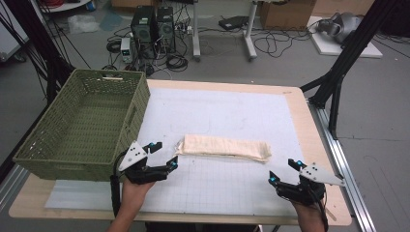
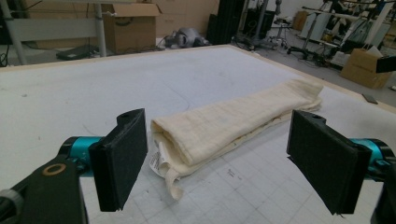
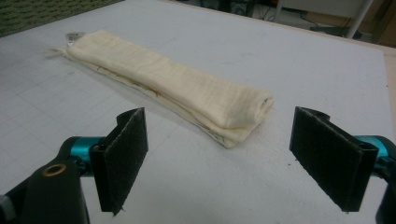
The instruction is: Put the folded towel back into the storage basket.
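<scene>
Both grippers — left gripper [image 1: 162,154], right gripper [image 1: 283,170] — hover low, jaws spread wide, flanking a folded cream cloth [image 1: 225,147] — lying flat.

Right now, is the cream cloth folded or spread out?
Folded. The cream cloth lies as a long narrow bundle, with stacked layers showing at its end.

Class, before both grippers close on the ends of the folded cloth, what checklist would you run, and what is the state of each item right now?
1. Left gripper open, jaws spread wide: ok.
2. Right gripper open: ok.
3. Folded cloth lying flat on the white mat, nothing on top: ok.
4. Each gripper facing its own end of the cloth: ok, though neither touches it yet.
5. Green basket set apart from the cloth, at the table's left: ok.
6. Loose label at the cloth's left end safe from snagging: cannot tell.
</scene>
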Tool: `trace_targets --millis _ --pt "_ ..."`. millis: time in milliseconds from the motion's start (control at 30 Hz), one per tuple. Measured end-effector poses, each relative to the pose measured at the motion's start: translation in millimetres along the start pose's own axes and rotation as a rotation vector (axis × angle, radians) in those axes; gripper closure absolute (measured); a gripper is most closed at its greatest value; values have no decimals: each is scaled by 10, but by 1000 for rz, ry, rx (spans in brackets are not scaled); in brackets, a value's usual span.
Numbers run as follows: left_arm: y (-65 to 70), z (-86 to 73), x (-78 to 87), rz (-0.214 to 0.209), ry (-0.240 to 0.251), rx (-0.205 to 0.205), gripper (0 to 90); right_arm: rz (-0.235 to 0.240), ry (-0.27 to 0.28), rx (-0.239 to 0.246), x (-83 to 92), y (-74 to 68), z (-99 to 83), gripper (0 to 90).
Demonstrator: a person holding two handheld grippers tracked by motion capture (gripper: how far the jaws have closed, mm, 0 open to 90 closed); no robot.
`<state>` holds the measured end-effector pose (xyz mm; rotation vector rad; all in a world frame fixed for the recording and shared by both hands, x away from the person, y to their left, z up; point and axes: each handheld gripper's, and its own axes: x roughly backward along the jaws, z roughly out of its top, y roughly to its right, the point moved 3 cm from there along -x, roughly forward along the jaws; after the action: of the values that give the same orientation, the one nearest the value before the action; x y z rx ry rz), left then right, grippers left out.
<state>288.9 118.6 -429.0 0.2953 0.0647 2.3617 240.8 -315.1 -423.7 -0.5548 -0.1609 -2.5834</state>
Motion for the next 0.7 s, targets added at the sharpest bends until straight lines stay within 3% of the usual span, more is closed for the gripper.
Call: trace_targets --millis 333,600,700 --pt "-3 -10 -23 -2 -10 0 207 -1 5 0 8 58 -29 180" --pt "6 -8 -96 -16 -31 36 201 -10 -23 -4 -39 86 -39 182" --pt "10 -7 -111 -13 -41 40 202 -20 -27 21 -32 88 -50 182"
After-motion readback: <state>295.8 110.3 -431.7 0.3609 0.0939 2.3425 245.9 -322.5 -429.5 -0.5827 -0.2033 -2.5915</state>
